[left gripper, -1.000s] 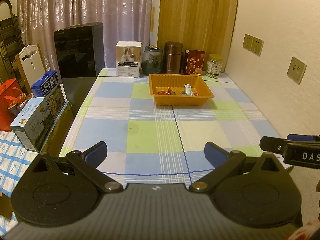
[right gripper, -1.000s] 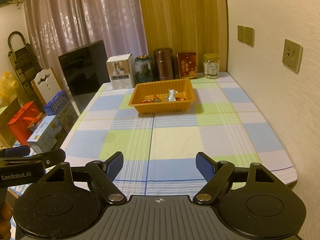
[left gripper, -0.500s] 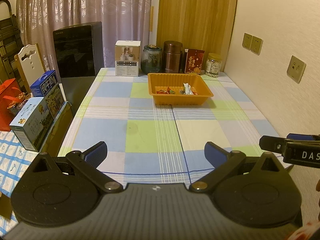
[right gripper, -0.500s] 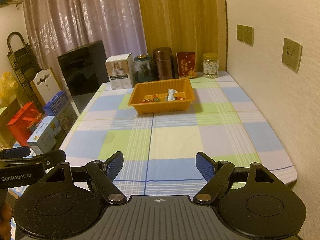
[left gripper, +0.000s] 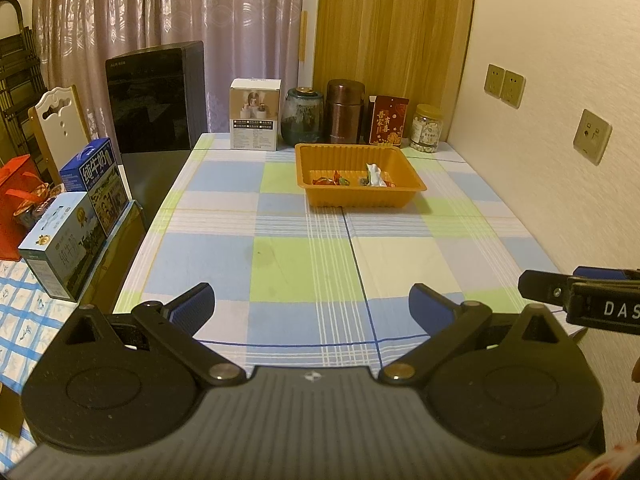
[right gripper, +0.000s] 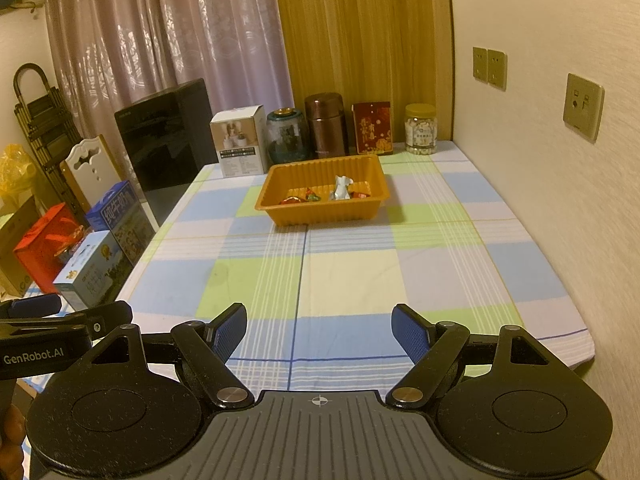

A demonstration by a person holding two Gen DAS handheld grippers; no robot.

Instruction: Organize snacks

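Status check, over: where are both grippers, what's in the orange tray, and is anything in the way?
Left gripper and right gripper open, empty, at near table edge. Orange tray far side, holding wrapped snacks. Checked cloth between bare.

Before me the bench (right gripper: 348, 276) wears a checked cloth (right gripper: 440, 240) of blue, green and cream. An orange tray (right gripper: 324, 212) sits past its middle. Along the far edge stand a white carton (right gripper: 239, 142), a dark glass jar (right gripper: 286, 136), a brown canister (right gripper: 326, 126), a red box (right gripper: 372, 128) and a clear jar (right gripper: 420, 129).
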